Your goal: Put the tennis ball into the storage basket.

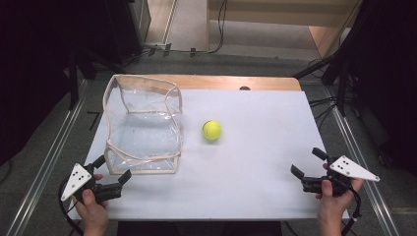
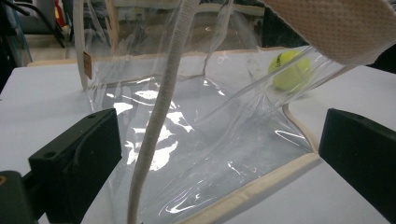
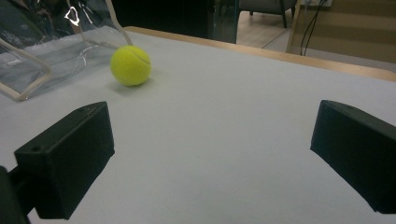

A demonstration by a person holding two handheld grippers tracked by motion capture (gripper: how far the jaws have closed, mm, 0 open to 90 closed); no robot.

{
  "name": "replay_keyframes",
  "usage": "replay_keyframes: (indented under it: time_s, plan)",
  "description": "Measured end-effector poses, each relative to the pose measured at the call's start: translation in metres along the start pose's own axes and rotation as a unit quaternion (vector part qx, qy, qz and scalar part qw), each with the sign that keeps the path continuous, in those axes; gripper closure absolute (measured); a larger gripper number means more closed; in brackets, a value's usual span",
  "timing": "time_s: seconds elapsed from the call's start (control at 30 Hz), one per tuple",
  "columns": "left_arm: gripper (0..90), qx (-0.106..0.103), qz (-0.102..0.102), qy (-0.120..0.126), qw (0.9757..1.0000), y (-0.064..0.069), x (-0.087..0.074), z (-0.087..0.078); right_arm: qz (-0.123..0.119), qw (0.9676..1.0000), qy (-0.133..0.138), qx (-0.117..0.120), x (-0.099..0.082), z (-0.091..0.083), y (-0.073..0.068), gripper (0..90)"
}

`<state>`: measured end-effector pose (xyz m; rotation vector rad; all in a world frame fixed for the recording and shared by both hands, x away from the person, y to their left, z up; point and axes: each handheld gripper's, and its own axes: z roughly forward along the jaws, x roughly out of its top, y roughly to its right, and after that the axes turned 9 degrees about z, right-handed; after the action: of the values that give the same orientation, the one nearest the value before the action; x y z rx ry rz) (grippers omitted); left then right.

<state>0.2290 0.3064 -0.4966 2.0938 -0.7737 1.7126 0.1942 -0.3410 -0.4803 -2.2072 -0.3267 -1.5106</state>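
Note:
A yellow tennis ball (image 1: 212, 130) lies on the white table (image 1: 255, 162), just right of a clear plastic bag (image 1: 142, 125) with cream trim that stands open at the left. My left gripper (image 1: 114, 169) is open at the bag's near left corner, and its view looks through the clear bag (image 2: 196, 121) at the ball (image 2: 289, 70), with a cream strap hanging between the jaws. My right gripper (image 1: 309, 162) is open near the table's right front edge, well apart from the ball (image 3: 130, 65), with nothing between its jaws.
The wooden table edge (image 1: 236, 82) runs along the back. Metal rails (image 1: 44, 167) flank the table on both sides, and cables and dark stands sit on the floor behind. Bare white surface stretches between the ball and the right gripper.

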Motion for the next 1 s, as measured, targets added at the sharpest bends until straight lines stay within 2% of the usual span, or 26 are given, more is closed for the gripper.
replay_keyframes:
  time_s: [0.2, 0.43, 0.6, 1.0]
  plan:
    - [0.0, 0.000, 0.001, -0.001, 1.0000, 0.000, 0.000, 0.001, -0.012, 0.9996, -0.026, -0.004, 0.011, 0.013, -0.008, 0.0]
    - [0.0, 0.001, 0.004, -0.004, 1.0000, 0.000, 0.000, 0.000, -0.027, 0.9984, -0.047, 0.012, 0.028, 0.025, -0.011, 0.0]
    - [0.0, 0.000, 0.003, -0.003, 1.0000, 0.001, 0.000, 0.000, -0.041, 0.9973, -0.060, 0.014, 0.039, 0.034, -0.015, 0.0]
    - [0.0, 0.000, 0.004, -0.003, 1.0000, 0.000, 0.000, 0.001, -0.059, 0.9937, -0.091, 0.028, 0.053, 0.060, -0.023, 0.0]
